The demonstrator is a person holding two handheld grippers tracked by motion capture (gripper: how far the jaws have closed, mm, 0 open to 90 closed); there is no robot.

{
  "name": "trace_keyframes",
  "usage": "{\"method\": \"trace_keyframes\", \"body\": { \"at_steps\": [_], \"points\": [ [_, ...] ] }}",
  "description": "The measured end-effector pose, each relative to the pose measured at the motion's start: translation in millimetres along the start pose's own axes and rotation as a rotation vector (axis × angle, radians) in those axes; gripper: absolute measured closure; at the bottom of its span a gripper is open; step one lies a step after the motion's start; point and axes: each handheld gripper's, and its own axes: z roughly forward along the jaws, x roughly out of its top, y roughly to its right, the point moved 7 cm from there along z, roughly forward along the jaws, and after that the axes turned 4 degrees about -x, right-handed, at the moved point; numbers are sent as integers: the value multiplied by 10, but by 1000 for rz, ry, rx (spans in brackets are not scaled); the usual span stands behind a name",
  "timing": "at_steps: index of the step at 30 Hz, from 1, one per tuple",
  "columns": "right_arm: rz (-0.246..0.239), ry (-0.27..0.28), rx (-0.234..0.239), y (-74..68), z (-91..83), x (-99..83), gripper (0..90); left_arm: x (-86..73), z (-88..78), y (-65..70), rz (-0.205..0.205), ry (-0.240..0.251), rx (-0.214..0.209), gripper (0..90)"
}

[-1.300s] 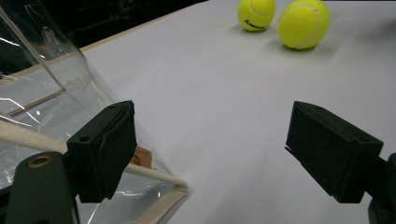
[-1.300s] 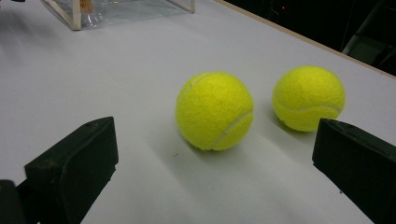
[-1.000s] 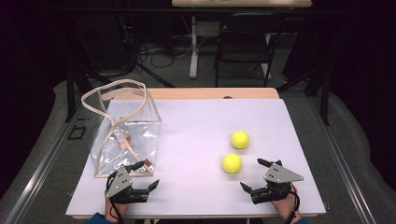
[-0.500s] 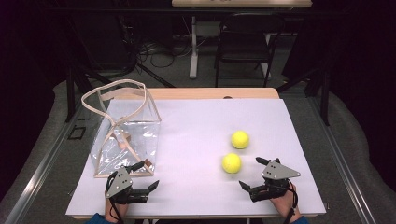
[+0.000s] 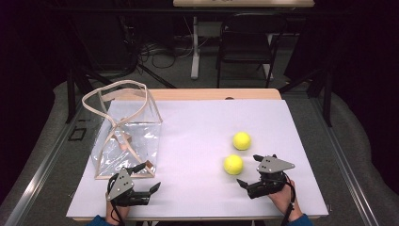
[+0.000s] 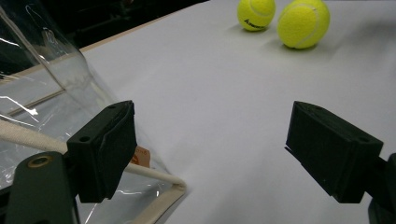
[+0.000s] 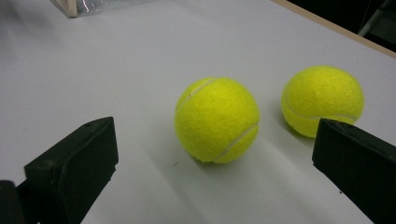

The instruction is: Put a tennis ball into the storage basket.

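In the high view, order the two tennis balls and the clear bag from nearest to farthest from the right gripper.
From the right gripper:
1. Near tennis ball, just ahead-left of it.
2. Far tennis ball, farther up the table.
3. Clear bag, across at the table's left.

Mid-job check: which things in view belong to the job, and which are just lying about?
In play:
near tennis ball, ahead of the open right hand-held gripper
far tennis ball
clear bag, beside the open left hand-held gripper

Lying about:
black chair behind the table
floor cables

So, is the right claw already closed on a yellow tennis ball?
No, the right claw stands open, with the nearer yellow tennis ball ahead of its jaws, untouched.
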Motion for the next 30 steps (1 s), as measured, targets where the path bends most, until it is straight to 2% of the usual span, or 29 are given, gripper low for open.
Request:
{"method": "trace_keyframes", "body": {
  "at_steps": [6,13,30],
  "points": [
    [-11,-43,8,-2,84,24,0,1,-3,1,-1,5,-5,160],
    [-2,-88,23,7,158,56,0,5,12,10,3,1,-7,160],
    [29,-146,37,44,291,91,0,6,20,14,5,-3,-14,160]
  ]
}}
